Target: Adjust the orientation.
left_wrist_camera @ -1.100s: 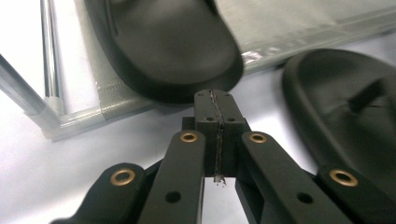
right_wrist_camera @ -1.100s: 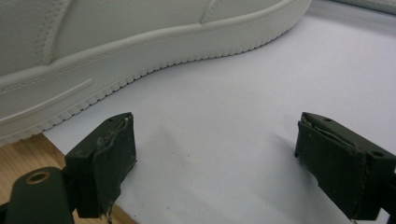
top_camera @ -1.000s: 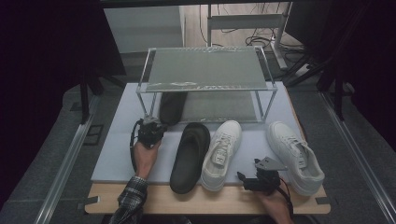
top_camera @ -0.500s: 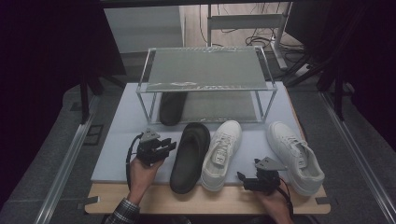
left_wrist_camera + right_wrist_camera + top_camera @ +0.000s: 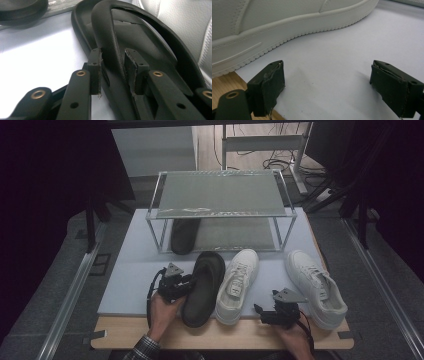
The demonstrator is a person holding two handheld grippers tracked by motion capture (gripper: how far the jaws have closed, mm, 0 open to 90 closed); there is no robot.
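The left gripper (image 5: pixel 113 72), its jaws just closing, straddles the strap of the black slipper (image 5: pixel 202 287), which lies on the grey mat (image 5: pixel 130 280) beside a white sneaker (image 5: pixel 237 285). The right gripper (image 5: pixel 328 85) rests wide open, holding nothing.

A matte black slipper (image 5: pixel 202 287) lies on the pale lavender-grey mat (image 5: pixel 130 280), its twin black slipper (image 5: pixel 184 236) beyond it under the grey, clear-framed shoe rack (image 5: pixel 220 195). Just right of the near slipper sits a plain white sneaker (image 5: pixel 237 285), and farther right another white sneaker (image 5: pixel 315 287) with a ribbed sole. The bench (image 5: pixel 225 336) edge is light wood. The gripper fingers (image 5: pixel 95 72) are black with brass rivets.
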